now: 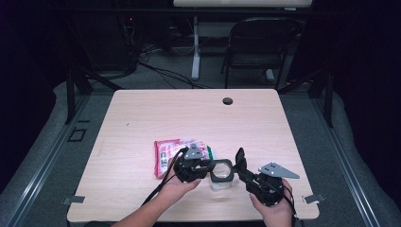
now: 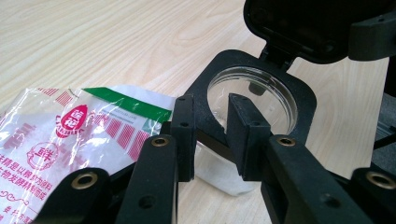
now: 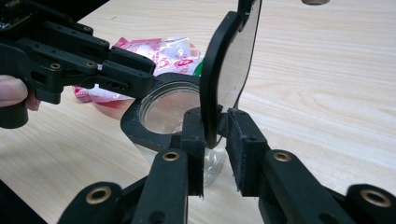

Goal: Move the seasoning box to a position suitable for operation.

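A small clear jar (image 1: 221, 182) with a black square collar (image 2: 308, 100) stands near the table's front edge. Its black flip lid (image 3: 233, 60) is raised nearly upright. My left gripper (image 2: 210, 130) is shut on the collar's near rim, one pad outside and one inside the round opening. My right gripper (image 3: 215, 140) comes in from the right and is shut on the lower edge of the raised lid. A red, white and green plastic bag (image 1: 165, 153) lies flat just left of the jar, behind the left gripper (image 1: 208, 166). The jar looks empty.
The light wooden table (image 1: 142, 118) has a round cable hole (image 1: 227, 100) near its far edge. A folding chair (image 1: 260, 42) and a desk leg (image 1: 195, 47) stand on the floor beyond. Both of the person's forearms enter from the bottom.
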### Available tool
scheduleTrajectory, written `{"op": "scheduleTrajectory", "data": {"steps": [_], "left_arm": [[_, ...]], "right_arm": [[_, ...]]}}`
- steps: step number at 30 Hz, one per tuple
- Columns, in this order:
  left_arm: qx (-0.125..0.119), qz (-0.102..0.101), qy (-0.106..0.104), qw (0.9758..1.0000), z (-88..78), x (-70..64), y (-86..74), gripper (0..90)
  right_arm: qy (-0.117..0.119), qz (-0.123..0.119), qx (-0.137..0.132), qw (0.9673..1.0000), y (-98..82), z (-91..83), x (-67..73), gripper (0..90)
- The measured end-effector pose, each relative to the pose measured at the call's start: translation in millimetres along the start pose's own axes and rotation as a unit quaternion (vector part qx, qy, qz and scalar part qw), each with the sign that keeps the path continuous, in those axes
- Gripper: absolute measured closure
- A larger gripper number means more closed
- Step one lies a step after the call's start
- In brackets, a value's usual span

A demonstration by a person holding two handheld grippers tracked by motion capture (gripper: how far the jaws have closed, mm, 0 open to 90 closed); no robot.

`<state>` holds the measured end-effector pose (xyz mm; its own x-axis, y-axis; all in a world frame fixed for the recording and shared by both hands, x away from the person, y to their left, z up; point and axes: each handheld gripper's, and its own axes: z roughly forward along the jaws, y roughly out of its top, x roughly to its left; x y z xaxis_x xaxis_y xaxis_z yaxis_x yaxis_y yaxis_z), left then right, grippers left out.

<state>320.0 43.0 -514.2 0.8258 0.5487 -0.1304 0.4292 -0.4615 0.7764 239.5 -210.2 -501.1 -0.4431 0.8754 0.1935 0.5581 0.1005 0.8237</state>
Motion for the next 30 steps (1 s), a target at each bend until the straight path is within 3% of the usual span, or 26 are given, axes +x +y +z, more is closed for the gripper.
{"op": "scheduleTrajectory", "data": {"steps": [10,12,19,30], "left_arm": [[0.002,0.004,-0.002,1.0000,-0.7,-1.2,0.6,72.3],[-0.005,-0.002,-0.011,0.9999,-0.4,-0.1,1.1,69.8],[-0.011,-0.020,-0.011,0.9997,1.3,6.5,3.5,62.9],[0.016,-0.019,-0.024,0.9994,8.6,5.3,0.4,65.9]], "right_arm": [[-0.003,0.011,0.000,0.9999,0.4,0.1,-2.1,81.2],[-0.010,0.010,-0.001,0.9999,0.8,0.2,-3.0,82.1],[-0.001,0.027,-0.005,0.9996,3.9,4.5,-10.4,84.9],[-0.002,0.024,0.001,0.9997,14.3,17.3,-13.5,85.6]]}}
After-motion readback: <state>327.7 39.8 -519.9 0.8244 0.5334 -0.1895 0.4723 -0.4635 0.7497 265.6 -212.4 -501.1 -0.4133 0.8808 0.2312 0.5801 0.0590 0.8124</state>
